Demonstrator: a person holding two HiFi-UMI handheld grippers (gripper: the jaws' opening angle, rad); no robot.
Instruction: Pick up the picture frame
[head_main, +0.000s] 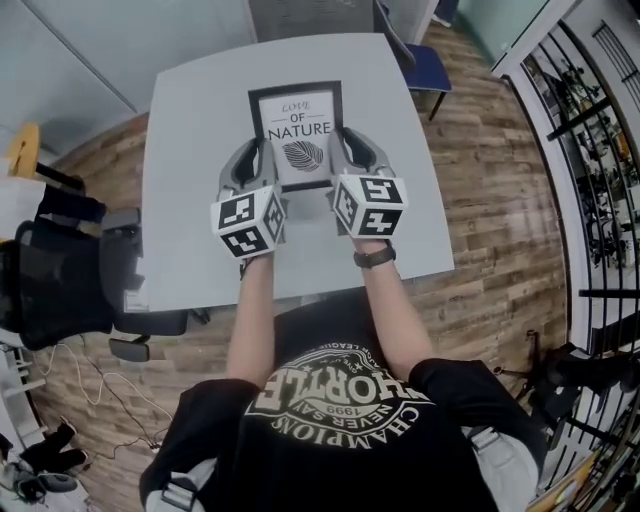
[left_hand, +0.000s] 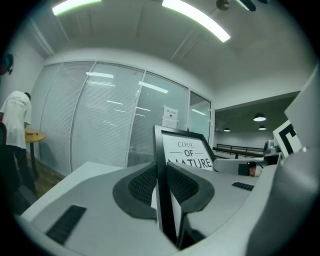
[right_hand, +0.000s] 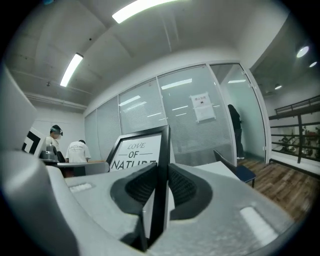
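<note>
Picture frame (head_main: 296, 135) reads "LOVE OF NATURE", clamped by left hand-held gripper (head_main: 263, 158) and right hand-held gripper (head_main: 338, 150).

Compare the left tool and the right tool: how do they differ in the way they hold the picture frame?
The left tool clamps the left side of the picture frame; the right tool clamps its right side. The wrist behind the right tool wears a dark band; the wrist behind the left tool is bare. Shared: both tools are shut on the frame's black border, at about the same height, on its lower half.
</note>
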